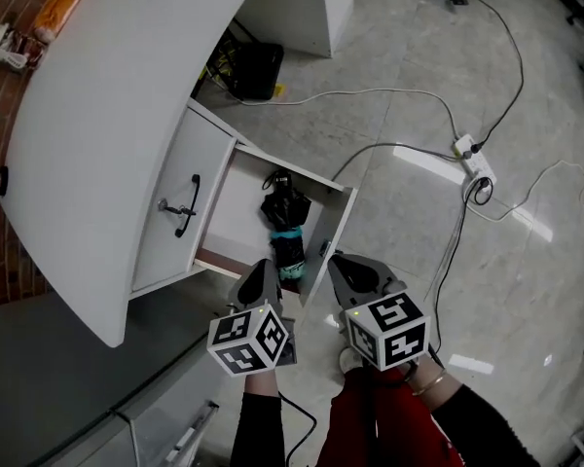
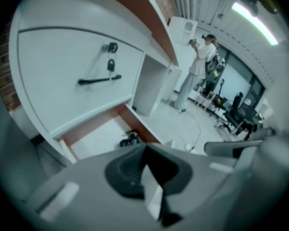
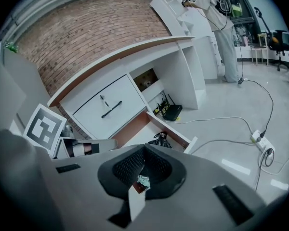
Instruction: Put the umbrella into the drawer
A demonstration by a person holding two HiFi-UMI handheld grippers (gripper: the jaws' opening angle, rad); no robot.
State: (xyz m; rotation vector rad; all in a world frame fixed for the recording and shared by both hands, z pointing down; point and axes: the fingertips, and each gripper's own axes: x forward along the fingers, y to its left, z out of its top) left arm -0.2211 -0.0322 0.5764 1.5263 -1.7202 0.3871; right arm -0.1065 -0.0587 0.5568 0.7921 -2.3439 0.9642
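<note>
The folded black umbrella (image 1: 284, 224) with a teal band lies inside the open lower drawer (image 1: 329, 236) of the white desk. It also shows in the left gripper view as a dark bundle, the umbrella (image 2: 129, 138), and in the right gripper view, the umbrella (image 3: 160, 139). My left gripper (image 1: 263, 267) hangs above the drawer's near end, its jaws pressed together with nothing in them (image 2: 145, 149). My right gripper (image 1: 339, 261) hovers just right of the drawer front, its jaws also together and empty (image 3: 144, 149). Neither gripper touches the umbrella.
A shut upper drawer with a black handle (image 1: 187, 207) and hanging keys sits left of the open one. A black box (image 1: 253, 70) stands under the desk. A power strip (image 1: 473, 166) and cables lie on the floor at right. A person (image 2: 197, 66) stands far off.
</note>
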